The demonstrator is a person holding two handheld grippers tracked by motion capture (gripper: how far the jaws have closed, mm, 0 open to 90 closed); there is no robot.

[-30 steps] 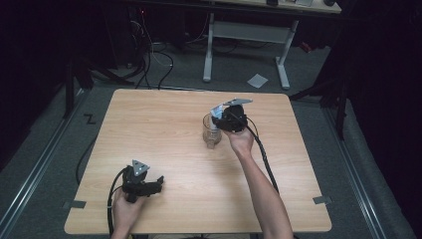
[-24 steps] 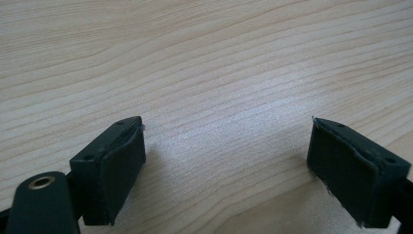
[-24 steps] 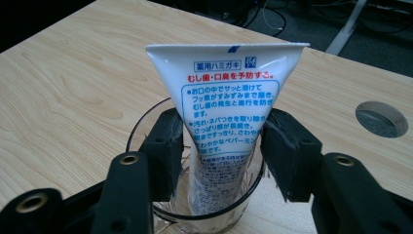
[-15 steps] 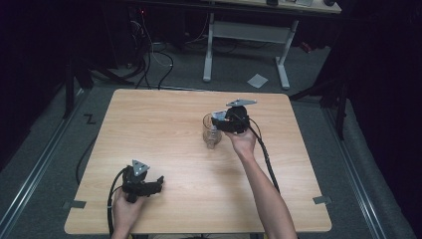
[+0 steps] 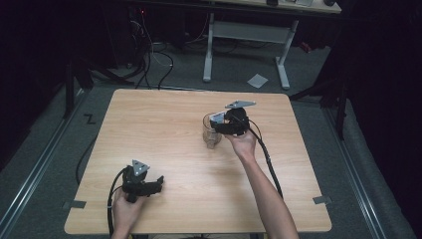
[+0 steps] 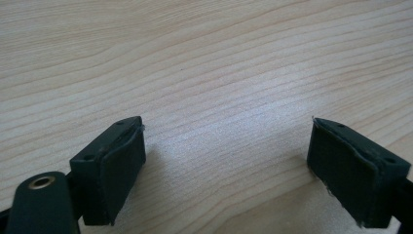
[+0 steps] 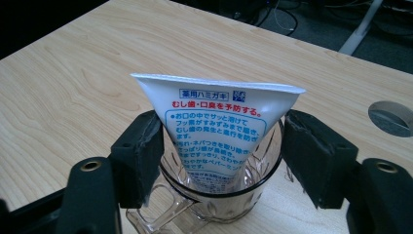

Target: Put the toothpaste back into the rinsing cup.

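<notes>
**Tube in the mug, my right claw open around it**

My right claw point(image 7: 221, 161) stands at the glass mug point(image 7: 219, 195), its jaws wide apart on either side of the white tube point(image 7: 217, 131). The jaws have just been opening; the tube is between them, but the pads do not press on it. The left pad sits just beside the tube's edge, the right pad stands apart from it. The tube stands upright in the mug with its flat crimped end on top, blue and red print facing me. The mug's handle points toward me, below my left jaw. From above, my right claw point(image 5: 219, 124) is at the mug point(image 5: 212, 134) near the middle of the surface point(image 5: 149, 129).

My left claw point(image 6: 229, 161) is open with nothing between its pads, over bare wood. From above it point(image 5: 158, 183) lies near the front edge of the surface, well apart from the mug.
</notes>
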